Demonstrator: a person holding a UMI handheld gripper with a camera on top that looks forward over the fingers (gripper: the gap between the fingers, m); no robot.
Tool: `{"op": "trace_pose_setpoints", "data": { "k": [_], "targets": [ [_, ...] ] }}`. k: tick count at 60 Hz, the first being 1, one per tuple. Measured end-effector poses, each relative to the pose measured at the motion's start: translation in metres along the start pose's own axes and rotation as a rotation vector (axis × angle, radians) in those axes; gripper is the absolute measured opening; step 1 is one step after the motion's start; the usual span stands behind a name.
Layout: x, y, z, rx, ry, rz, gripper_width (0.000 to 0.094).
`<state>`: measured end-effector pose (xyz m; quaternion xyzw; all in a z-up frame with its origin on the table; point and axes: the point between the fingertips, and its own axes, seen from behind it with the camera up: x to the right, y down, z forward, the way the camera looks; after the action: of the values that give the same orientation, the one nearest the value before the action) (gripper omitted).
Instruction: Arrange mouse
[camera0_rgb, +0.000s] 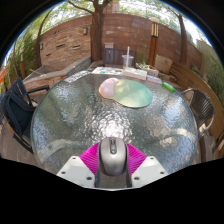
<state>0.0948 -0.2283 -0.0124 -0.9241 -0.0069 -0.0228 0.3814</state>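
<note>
A light, hard, likely slippery mouse (112, 153) is clenched at its flanks by the gripper (112, 160), a pad (127, 93) at 12 o'clock.

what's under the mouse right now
The mouse sits between the jaws' pink pads, above the glass table. What lies directly beneath it is hidden by the mouse itself.

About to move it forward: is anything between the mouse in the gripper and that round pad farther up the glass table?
Nothing visible. The grey mouse sits between the pink pads of the gripper, and only bare glass table lies between it and the round mouse pad. The cup stands beyond the pad.
</note>
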Motion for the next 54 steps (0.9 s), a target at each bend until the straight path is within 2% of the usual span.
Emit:
{"op": "trace_pose_setpoints", "data": {
  "k": [4, 9, 19, 26, 32, 42, 50, 54],
  "targets": [
    [-0.003, -0.015, -0.013, 0.014, -0.006, -0.006, 0.035],
    [-0.01, -0.061, -0.035, 0.092, -0.035, -0.019, 0.035],
    [0.0, -0.213, -0.048, 0.318, -0.078, -0.009, 0.035],
    [0.035, -0.297, 0.001, 0.381, -0.064, 0.04, 0.0348],
    [0.075, -0.309, 0.069, 0.345, 0.0, 0.05, 0.0348],
    [0.093, -0.252, 0.177, 0.123, -0.005, 0.072, 0.0354],
    [0.09, -0.209, 0.213, 0.032, -0.014, 0.066, 0.0448],
    [0.093, -0.211, 0.209, 0.049, -0.002, 0.061, 0.0522]
  ]
}}
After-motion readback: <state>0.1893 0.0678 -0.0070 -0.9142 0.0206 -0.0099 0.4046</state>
